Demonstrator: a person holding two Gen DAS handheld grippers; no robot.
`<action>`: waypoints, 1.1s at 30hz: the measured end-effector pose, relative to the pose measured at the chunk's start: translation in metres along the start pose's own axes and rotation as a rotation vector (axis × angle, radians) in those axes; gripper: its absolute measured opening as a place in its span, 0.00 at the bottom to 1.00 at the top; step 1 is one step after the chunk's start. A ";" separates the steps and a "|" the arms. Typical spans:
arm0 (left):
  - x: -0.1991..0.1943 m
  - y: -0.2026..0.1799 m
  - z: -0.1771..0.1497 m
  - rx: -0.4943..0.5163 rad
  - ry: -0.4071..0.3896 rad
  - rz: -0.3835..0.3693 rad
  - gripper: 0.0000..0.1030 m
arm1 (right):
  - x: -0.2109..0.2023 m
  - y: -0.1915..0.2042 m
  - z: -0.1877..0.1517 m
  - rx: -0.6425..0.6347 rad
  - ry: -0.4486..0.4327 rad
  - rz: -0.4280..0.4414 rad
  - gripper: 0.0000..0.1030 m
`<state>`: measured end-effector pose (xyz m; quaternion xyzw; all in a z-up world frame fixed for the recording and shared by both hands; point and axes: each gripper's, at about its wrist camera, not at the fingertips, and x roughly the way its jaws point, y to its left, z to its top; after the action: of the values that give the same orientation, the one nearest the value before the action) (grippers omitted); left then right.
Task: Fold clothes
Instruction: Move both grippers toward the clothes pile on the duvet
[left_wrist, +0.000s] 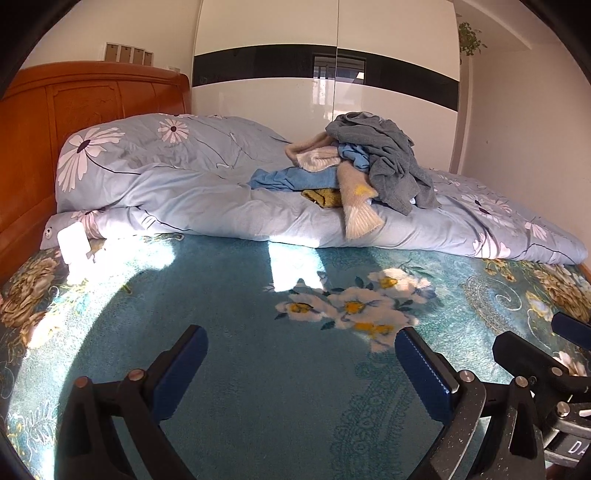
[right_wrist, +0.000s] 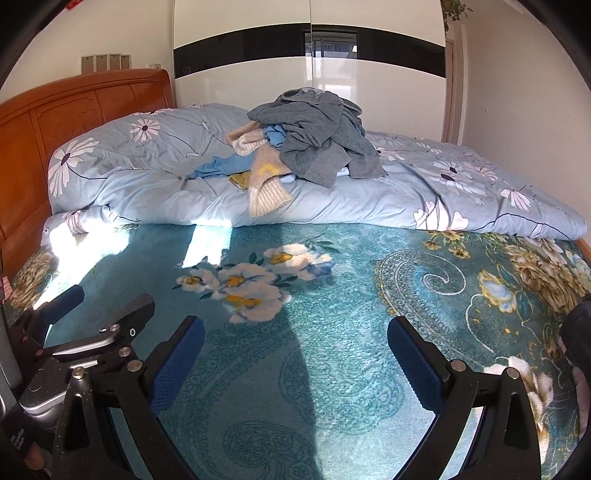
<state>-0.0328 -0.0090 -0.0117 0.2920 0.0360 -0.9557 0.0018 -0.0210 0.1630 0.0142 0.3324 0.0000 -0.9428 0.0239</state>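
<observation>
A pile of clothes lies on the rolled quilt at the far side of the bed: a grey garment (left_wrist: 388, 155) (right_wrist: 317, 136) on top, a beige knit sweater (left_wrist: 354, 199) (right_wrist: 262, 184), a light blue garment (left_wrist: 291, 179) (right_wrist: 221, 166) and a yellow-green piece (left_wrist: 323, 197) (right_wrist: 238, 181) under them. My left gripper (left_wrist: 301, 343) is open and empty, low over the teal blanket, well short of the pile. My right gripper (right_wrist: 295, 334) is open and empty beside it. Each gripper shows in the other's view, the right one (left_wrist: 569, 328) and the left one (right_wrist: 103, 306).
A teal floral blanket (left_wrist: 240, 350) (right_wrist: 332, 295) covers the near part of the bed. A light blue flowered quilt (left_wrist: 166, 177) (right_wrist: 147, 173) lies rolled across the back. An orange wooden headboard (left_wrist: 55, 110) (right_wrist: 55, 107) stands at left; a white wardrobe (left_wrist: 314, 44) stands behind.
</observation>
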 end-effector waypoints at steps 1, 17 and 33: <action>0.003 0.000 0.003 -0.003 -0.003 -0.006 1.00 | 0.002 -0.001 0.002 0.010 -0.004 0.002 0.97; 0.057 -0.029 0.043 -0.032 -0.098 -0.031 1.00 | 0.040 -0.029 0.041 0.061 -0.108 -0.061 0.97; 0.089 -0.026 0.018 -0.083 -0.055 -0.036 1.00 | 0.090 -0.059 0.019 0.100 -0.089 -0.089 0.97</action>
<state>-0.1175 0.0173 -0.0449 0.2644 0.0808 -0.9610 -0.0023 -0.1050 0.2178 -0.0285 0.2905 -0.0336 -0.9557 -0.0346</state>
